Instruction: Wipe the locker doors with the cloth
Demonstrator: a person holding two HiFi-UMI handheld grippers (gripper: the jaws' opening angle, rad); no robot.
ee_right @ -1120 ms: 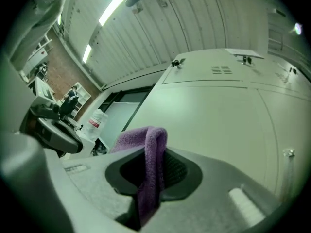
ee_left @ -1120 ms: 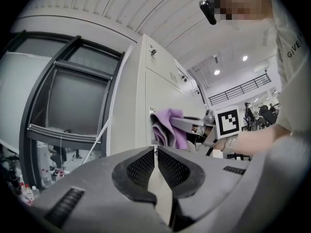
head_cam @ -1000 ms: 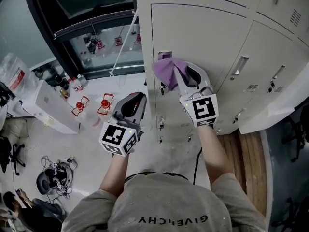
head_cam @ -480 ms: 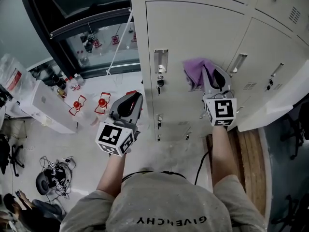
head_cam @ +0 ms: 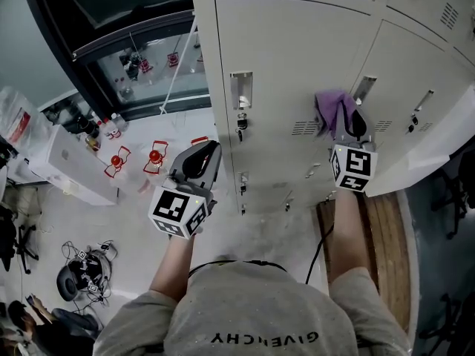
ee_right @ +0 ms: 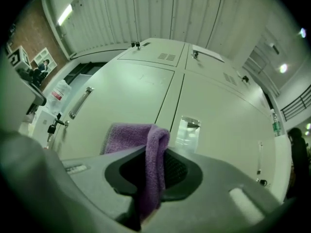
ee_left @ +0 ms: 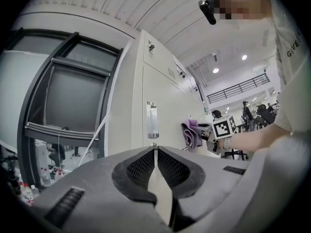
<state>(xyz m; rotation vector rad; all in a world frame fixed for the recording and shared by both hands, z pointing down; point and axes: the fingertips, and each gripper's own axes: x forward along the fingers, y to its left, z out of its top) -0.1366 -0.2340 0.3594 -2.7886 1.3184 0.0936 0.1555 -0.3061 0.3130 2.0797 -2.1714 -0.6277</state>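
Observation:
A purple cloth (head_cam: 332, 107) is pinched in my right gripper (head_cam: 344, 119), which is shut on it and holds it against a pale locker door (head_cam: 289, 58), near that door's right edge and a slanted handle (head_cam: 364, 87). In the right gripper view the cloth (ee_right: 146, 142) hangs folded between the jaws of the right gripper (ee_right: 154, 153), in front of the locker doors (ee_right: 131, 89). My left gripper (head_cam: 202, 149) hangs shut and empty left of the lockers, over the floor. The left gripper (ee_left: 155, 150) looks along the locker front toward the cloth (ee_left: 191, 134).
A label holder and keyed lock (head_cam: 240, 91) sit at the wiped door's left side. A pale panel (head_cam: 423, 162) juts out at the right above wooden flooring (head_cam: 378, 232). On the floor to the left are red-topped stands (head_cam: 137, 160), a white box (head_cam: 63, 162) and cables (head_cam: 82, 269).
My right gripper has carried the cloth to the right across the door, from beside the left label holder to the door's right edge. The left gripper has barely moved.

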